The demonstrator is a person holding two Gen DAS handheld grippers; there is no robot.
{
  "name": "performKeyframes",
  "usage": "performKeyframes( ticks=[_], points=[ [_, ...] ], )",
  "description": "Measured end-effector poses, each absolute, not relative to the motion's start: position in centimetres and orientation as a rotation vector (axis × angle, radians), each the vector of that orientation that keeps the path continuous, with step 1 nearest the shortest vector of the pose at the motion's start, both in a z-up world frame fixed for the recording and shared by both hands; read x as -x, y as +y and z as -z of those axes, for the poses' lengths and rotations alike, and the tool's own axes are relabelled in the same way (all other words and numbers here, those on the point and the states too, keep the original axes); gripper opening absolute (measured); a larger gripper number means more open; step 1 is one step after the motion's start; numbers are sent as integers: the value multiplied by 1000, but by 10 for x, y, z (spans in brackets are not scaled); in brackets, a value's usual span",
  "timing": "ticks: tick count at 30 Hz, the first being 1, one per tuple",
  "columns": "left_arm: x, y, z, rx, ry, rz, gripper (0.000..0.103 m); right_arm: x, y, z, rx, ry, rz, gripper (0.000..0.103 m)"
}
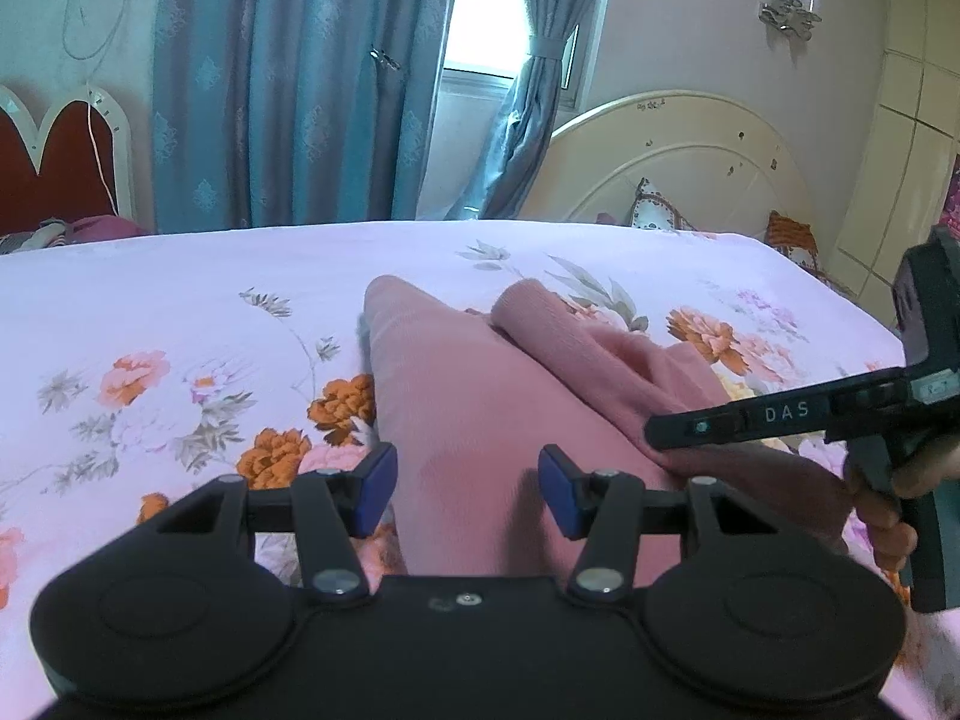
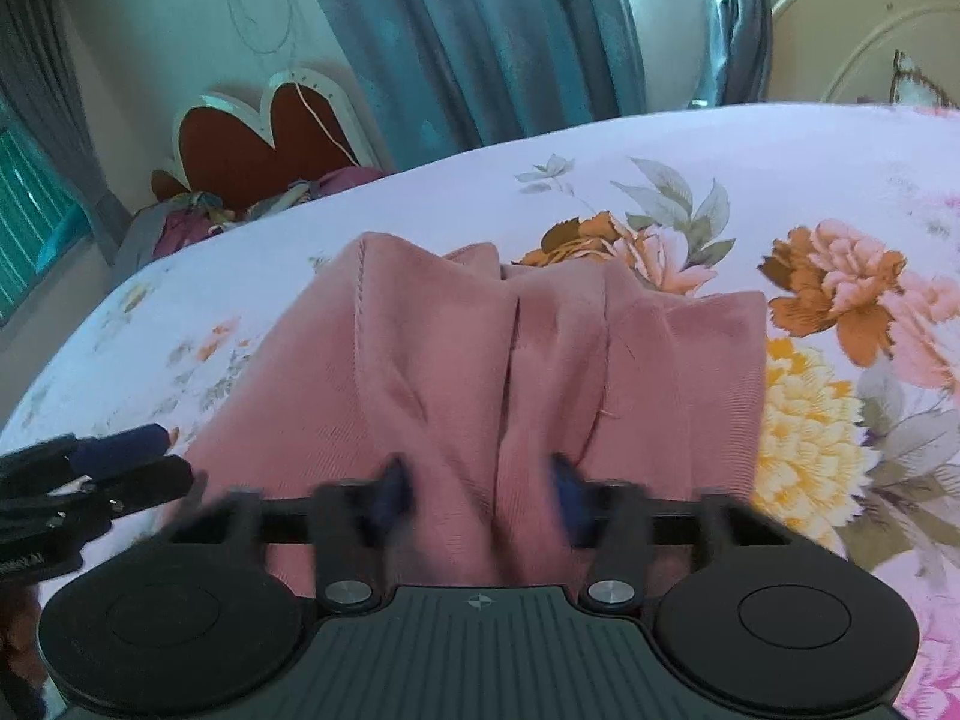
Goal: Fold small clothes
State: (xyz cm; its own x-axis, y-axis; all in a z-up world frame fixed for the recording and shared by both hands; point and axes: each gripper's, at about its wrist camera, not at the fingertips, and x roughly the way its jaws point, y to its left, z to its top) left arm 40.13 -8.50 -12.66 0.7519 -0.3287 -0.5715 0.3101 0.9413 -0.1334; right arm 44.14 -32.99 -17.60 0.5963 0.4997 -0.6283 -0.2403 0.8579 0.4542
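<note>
Lying flat on a floral bedsheet (image 1: 180, 312), a pink garment (image 1: 468, 396) stretches away from two hand-held grippers; at the left, the left gripper (image 1: 468, 498) hovers over the garment's near end with its jaws spread, the left blue pad (image 1: 379, 495) just over the cloth's left edge, the right pad over its middle, smooth fabric passing beneath the gap; at the right, the right gripper (image 2: 480, 495) sits low on the garment's right side, a raised ridge of pink cloth standing between its blue pads, which are smeared by blur, so whether they pinch the ridge or merely flank it cannot be told; seen from the left wrist camera, one of its black fingers lies across the garment's right edge, with a person's fingers (image 1: 888, 522) wrapped round the handle at the far right.

The garment's far end shows two rounded folds with a gap between them; bare sheet spreads wide to the left, beyond the far end and to the right, up to the bed's far edge; behind it hang blue curtains (image 1: 288, 90), with a cream headboard (image 1: 678, 162) at the right.

The garment's near end is hidden under both gripper bodies; what kind of garment it is cannot be made out.
</note>
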Motion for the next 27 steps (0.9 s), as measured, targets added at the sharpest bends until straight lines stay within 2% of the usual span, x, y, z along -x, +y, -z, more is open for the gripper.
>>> performKeyframes(
  ticks=[1, 4, 8, 12, 17, 23, 25, 27],
  points=[
    [-405, -86, 127, 35, 630, 350, 51, -441, -333, 176, -357, 822, -421, 13],
    [-413, -92, 126, 43, 624, 364, 51, -434, -353, 171, -435, 784, -348, 10],
    [-417, -102, 126, 44, 617, 395, 53, -418, -391, 168, -586, 752, -285, 10],
    [-420, -109, 138, 18, 645, 396, 57, -415, -406, 194, -674, 838, -208, 10],
    [-417, -98, 137, 9, 662, 389, 59, -405, -406, 172, -640, 808, -246, 10],
    [-404, -79, 139, 32, 688, 388, 59, -369, -403, 159, -580, 846, -280, 17],
    [-401, -79, 142, 44, 699, 390, 59, -358, -393, 161, -552, 863, -291, 25],
    [-399, -81, 144, 41, 706, 396, 59, -349, -383, 164, -500, 880, -290, 25]
  ],
)
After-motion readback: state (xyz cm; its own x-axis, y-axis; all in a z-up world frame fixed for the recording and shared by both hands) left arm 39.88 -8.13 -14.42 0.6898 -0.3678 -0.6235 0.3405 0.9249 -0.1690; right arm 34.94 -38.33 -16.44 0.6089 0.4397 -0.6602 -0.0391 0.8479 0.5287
